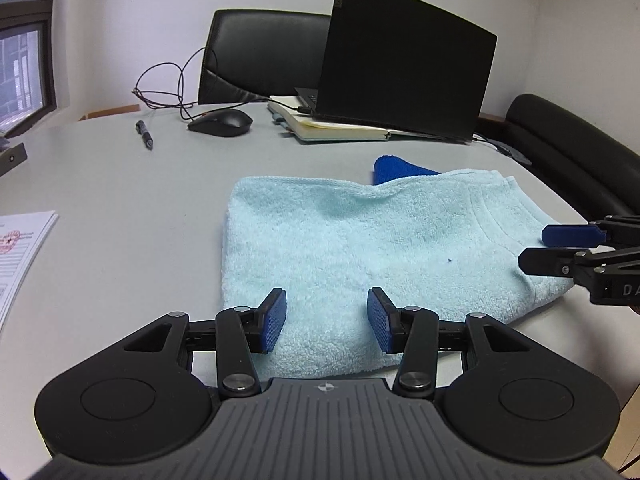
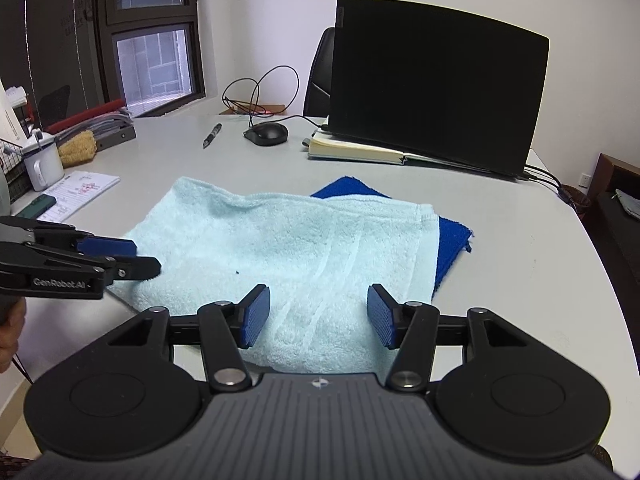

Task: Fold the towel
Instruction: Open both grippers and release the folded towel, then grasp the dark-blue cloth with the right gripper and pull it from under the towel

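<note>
A light blue towel (image 1: pixel 360 240) (image 2: pixel 280 248) lies folded and flat on the grey table, on top of a dark blue cloth (image 1: pixel 400 168) (image 2: pixel 452 240) that peeks out behind it and to its right. My left gripper (image 1: pixel 326 320) hovers open over the towel's near left edge, with nothing between its fingers. Over the near right edge my right gripper (image 2: pixel 316 316) is open as well and holds nothing. Each gripper shows from the side in the other's view, the right gripper (image 1: pixel 536 248) at the towel's right side and the left gripper (image 2: pixel 140 258) at its left side.
At the back stand an open black laptop (image 1: pixel 400 68) (image 2: pixel 432 84) on a notebook (image 2: pixel 356 150), a mouse (image 1: pixel 222 122) with its cable and a pen (image 1: pixel 145 134). Papers (image 2: pixel 80 192), a phone (image 2: pixel 36 206) and a white mug (image 2: pixel 42 164) lie at the left. Black chairs (image 1: pixel 580 156) flank the table.
</note>
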Demonstrator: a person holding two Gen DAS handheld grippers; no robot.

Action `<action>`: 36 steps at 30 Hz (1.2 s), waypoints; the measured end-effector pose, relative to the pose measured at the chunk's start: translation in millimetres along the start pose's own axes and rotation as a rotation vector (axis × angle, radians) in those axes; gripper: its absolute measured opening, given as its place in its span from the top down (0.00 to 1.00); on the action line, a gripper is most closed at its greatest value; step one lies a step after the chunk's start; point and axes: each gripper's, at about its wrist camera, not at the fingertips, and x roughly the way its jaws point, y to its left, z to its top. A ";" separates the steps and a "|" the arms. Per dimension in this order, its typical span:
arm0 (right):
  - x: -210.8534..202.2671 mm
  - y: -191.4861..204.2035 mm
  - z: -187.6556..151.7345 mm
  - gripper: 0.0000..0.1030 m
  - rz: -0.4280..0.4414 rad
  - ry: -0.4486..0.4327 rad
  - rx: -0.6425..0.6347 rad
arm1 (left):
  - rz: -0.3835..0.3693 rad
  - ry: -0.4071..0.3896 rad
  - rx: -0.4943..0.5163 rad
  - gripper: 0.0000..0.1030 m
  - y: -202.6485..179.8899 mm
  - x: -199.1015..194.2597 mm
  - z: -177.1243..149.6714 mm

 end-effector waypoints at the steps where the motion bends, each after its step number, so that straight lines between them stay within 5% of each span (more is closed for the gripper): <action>1: 1.0 0.1 -1.8 0.46 -0.004 0.005 -0.002 | -0.001 0.001 -0.007 0.53 0.7 -0.6 -1.0; 14: 12.5 -5.8 -14.2 0.45 0.014 0.049 0.012 | 0.001 0.008 -0.034 0.53 2.3 -2.8 -4.5; 24: -2.1 -14.1 11.3 0.44 -0.002 -0.030 0.013 | -0.001 -0.022 -0.017 0.50 1.3 -0.4 19.0; 36: 29.4 -27.6 36.6 0.43 -0.019 -0.034 -0.019 | -0.018 -0.028 0.016 0.50 -3.1 29.6 54.2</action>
